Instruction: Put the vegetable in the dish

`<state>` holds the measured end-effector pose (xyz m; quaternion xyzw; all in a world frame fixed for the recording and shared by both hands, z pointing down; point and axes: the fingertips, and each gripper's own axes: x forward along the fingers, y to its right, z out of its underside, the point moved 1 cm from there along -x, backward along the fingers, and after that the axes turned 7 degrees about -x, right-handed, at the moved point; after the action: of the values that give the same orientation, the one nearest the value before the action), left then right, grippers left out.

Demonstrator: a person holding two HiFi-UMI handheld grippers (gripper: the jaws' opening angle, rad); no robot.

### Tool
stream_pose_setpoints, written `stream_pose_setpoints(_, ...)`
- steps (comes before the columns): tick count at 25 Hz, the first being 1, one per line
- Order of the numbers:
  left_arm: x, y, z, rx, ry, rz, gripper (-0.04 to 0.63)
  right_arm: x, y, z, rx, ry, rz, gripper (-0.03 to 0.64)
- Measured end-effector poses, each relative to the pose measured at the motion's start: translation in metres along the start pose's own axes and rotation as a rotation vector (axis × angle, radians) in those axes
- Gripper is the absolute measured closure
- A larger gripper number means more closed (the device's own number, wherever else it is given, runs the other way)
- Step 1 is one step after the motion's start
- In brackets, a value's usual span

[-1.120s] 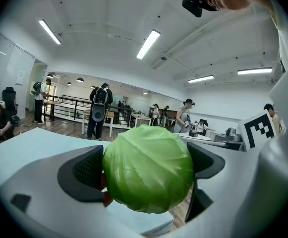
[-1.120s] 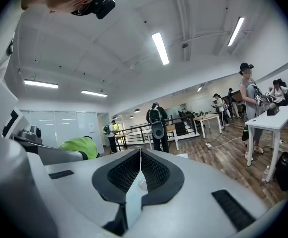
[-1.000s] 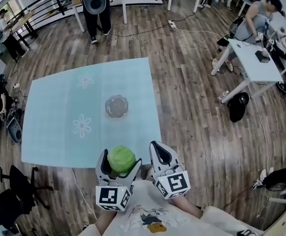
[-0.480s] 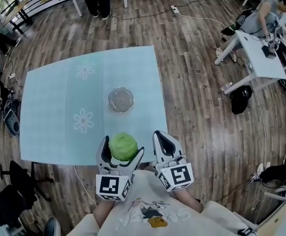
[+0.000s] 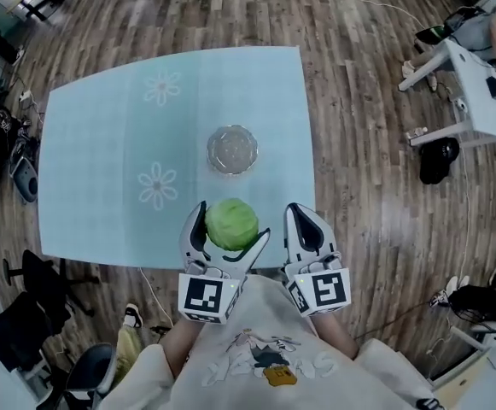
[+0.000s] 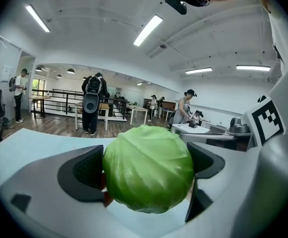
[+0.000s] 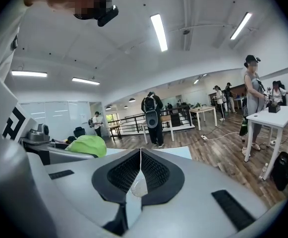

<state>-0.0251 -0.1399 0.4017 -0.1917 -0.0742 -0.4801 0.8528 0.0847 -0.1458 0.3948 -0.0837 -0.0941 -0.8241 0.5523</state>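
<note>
Left gripper (image 5: 228, 229) is clamped on the cabbage (image 6: 147, 167), one jaw on each side at its widest part, held above the near edge of the table (image 5: 94, 169), short of the glass dish (image 5: 232, 149). Right gripper (image 7: 141, 170) sits just beside it, jaws pressed together, nothing in them. Cabbage looks round and smooth-leaved, probably firm and fairly light, and may slip or roll. A grip across the middle seems right. Dish likely fragile.
</note>
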Motion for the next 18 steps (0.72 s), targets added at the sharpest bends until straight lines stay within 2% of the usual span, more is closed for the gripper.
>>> stream_pose_setpoints(6,0.030,-0.032,0.013,0.016,-0.039,0.015,0.060,0.036,0.001,0.011,-0.004,-0.033,0.015,0.592)
stream_pose_setpoints(15,0.094,-0.082,0.028,0.004,-0.117,0.036,0.060,0.111,0.014,0.035,0.014,-0.112,0.046,0.592)
stream_pose_setpoints(18,0.098,-0.093,0.038,-0.011,-0.132,0.033,0.060,0.117,0.005,0.041,0.012,-0.128,0.044,0.592)
